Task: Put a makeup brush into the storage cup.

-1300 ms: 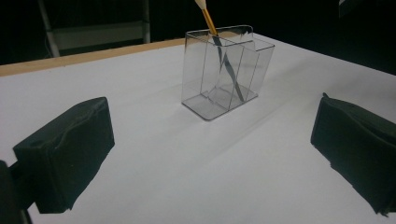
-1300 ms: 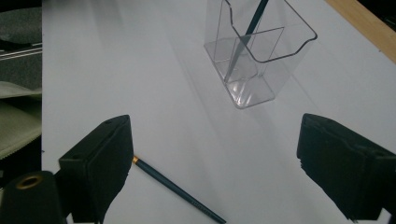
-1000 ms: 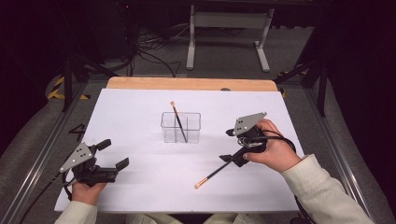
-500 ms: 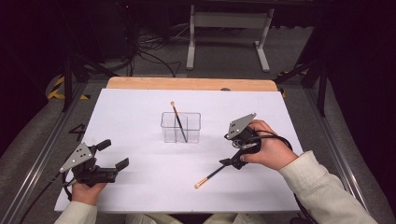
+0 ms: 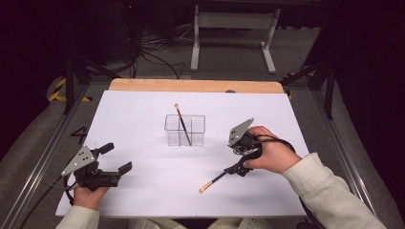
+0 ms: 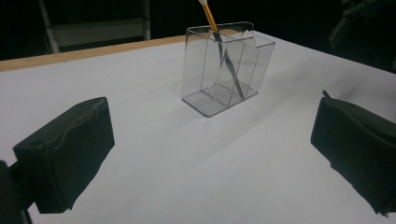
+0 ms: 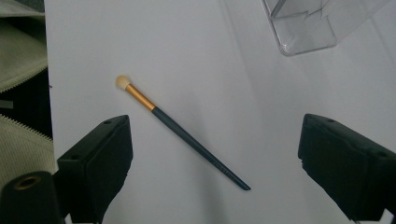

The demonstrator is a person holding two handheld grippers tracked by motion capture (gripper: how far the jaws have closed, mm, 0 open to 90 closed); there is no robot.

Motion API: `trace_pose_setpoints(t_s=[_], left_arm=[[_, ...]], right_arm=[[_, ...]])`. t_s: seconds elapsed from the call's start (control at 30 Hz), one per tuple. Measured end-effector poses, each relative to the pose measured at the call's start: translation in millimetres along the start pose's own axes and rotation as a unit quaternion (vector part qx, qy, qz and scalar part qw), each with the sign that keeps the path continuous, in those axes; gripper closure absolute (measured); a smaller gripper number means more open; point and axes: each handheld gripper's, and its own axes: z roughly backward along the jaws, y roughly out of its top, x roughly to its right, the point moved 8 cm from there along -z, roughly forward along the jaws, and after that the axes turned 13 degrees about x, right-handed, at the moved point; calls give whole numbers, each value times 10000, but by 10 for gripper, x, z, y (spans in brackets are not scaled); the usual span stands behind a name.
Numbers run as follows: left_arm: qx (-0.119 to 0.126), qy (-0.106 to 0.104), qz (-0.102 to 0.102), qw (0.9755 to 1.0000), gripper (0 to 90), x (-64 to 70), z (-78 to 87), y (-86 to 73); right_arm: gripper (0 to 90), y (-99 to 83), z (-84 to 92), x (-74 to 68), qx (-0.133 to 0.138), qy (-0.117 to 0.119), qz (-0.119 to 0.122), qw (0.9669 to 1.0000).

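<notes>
Dark room, white table (image 5: 143, 191) with a wooden strip along its far edge, cables and a metal stand on the floor beyond. Item one, as I read it from my station: makeup brush (image 7: 180, 131), dark handle, gold ferrule, pale tip, lying flat on the white surface. In the right gripper view it lies between the two black fingers (image 7: 95, 163) of my right gripper (image 7: 224, 172), slanted, its pale tip nearer the left-hand finger and its pointed handle end toward the gap's middle; neither finger touches it. The jaws stand wide apart, holding nothing. In the high view the brush (image 5: 217, 180) lies just beside the right gripper (image 5: 237, 168), its tip pointing toward the near edge. Item two: clear divided holder (image 5: 185, 130), mid-table, beyond the right fingers, with a second brush (image 5: 182, 124) leaning in it. Item three: left gripper (image 5: 114, 160), near the table's near left corner, jaws spread, empty, well apart from both brushes; the holder (image 6: 226, 65) stands ahead of its fingers (image 6: 70, 154).
</notes>
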Motion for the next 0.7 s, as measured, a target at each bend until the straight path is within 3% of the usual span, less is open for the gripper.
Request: trace_pose_setpoints(t_s=[0.7], left_arm=[[-11, -11, 7, 10000, 2, -2, -1, -5]], right_arm=[[112, -81, -157, -33, -419, 184, 7, 9990]])
